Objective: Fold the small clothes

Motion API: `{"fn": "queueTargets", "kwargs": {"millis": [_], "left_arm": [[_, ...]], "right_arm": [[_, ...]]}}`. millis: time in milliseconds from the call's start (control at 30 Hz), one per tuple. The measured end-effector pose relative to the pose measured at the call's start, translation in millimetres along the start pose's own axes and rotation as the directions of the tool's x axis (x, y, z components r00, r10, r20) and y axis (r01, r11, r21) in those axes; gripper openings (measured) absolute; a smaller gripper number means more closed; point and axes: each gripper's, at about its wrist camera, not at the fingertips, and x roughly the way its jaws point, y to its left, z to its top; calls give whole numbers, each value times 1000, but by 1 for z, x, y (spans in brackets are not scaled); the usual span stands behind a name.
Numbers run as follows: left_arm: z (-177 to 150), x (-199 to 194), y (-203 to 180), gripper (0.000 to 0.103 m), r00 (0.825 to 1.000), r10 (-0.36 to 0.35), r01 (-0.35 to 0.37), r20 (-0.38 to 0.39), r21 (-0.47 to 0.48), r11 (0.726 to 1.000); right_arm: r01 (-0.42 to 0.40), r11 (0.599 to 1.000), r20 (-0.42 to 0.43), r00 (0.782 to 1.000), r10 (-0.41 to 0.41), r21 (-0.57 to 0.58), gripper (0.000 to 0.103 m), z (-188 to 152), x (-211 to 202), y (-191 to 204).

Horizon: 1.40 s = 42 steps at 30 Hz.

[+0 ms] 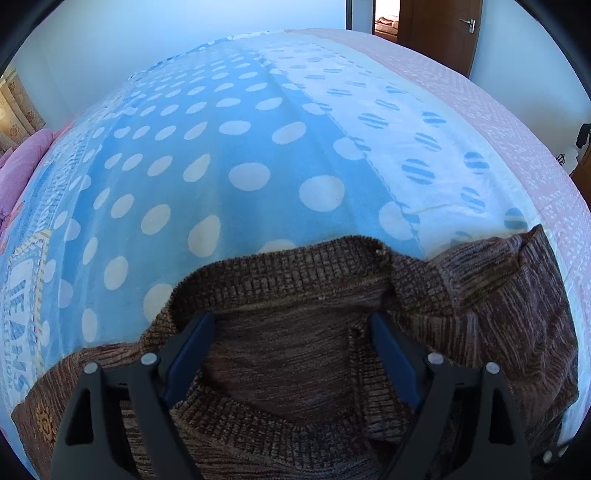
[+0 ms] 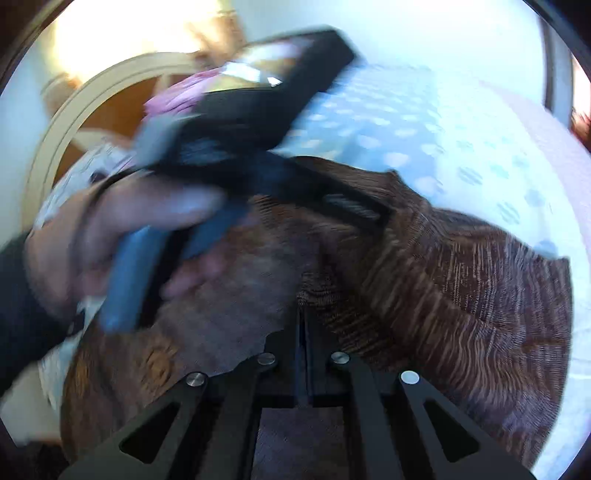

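Blue polka-dot bedding covers the bed and fills the left wrist view, with a white wall and a wooden door beyond. At its near edge lies the brown knit sweater, bunched, its ribbed band curving across the view just ahead of the fingers. The left gripper hangs directly above the garment, its blue-padded fingers spread wide with cloth lying between and beneath them, gripping nothing. The sweater's bulk runs from left to right, extending further toward the right.

Across the bed, the right wrist view is smeared by motion; a curved wooden headboard and a pink pillow show behind. The right gripper has its fingers drawn tight together, and a fold of the sweater appears pinched at their tips, though blur leaves that uncertain. The garment lies straight ahead, rising to the right. The left gripper and the hand holding it cross the upper left, above the same cloth. Judged from both views, the right gripper is the one already engaged; the left sits nearest the ribbed band.
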Motion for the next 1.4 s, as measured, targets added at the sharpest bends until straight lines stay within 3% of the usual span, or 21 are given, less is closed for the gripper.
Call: {"fn": "queueTargets", "kwargs": {"millis": [167,233,333,400,500,567,600,633,700,900,1000,1133,1267,1400], "left_arm": [[2,-1,0,95,1000,17,-17,1,-12,1000],[4,-8,5,88,1000,27,-27,9,-40,999],[2,-18,9,88,999,-9,10,32,-45,999],[-2,-17,3,88,1000,10,-10,14,-3,1000],[-10,-21,0,88,1000,-10,10,12,14,1000],[-18,-27,-2,87,1000,4,-6,28,39,999],[-21,-29,0,87,999,4,-6,33,40,999],[-24,-31,3,87,1000,-1,0,31,34,999],[-29,-36,8,87,999,-12,11,40,17,1000],[-46,-37,3,87,999,-16,14,41,49,999],[-51,-34,-2,95,996,45,-51,80,75,996],[-40,-31,8,96,995,65,-67,81,22,998],[-37,-18,12,96,994,92,-94,59,37,995],[-38,-14,22,95,997,66,-64,50,-39,997]], "right_arm": [[23,996,-41,999,-26,-85,1,-21,-6,11],[-5,998,-11,1000,4,-66,1,-29,-15,14],[-41,997,52,998,45,-66,1,-45,-41,20],[-55,995,31,998,57,-82,1,-50,-37,25],[6,986,-64,998,-17,-167,2,-63,-17,39],[-10,991,-47,999,3,-136,3,-65,-18,38],[-28,996,-42,999,24,-90,8,-63,-21,31],[-25,999,-25,999,24,-39,20,-61,-26,22],[-27,999,18,999,27,30,26,-58,-34,7],[49,999,-5,999,-49,21,26,-45,-19,-2],[98,995,-4,995,-98,2,7,-46,-9,10],[33,999,-10,999,-34,-21,5,-43,-23,14],[-32,992,-2,1000,32,-123,5,-58,-57,27],[-9,974,-84,996,-10,-224,5,-75,-41,50]]}}
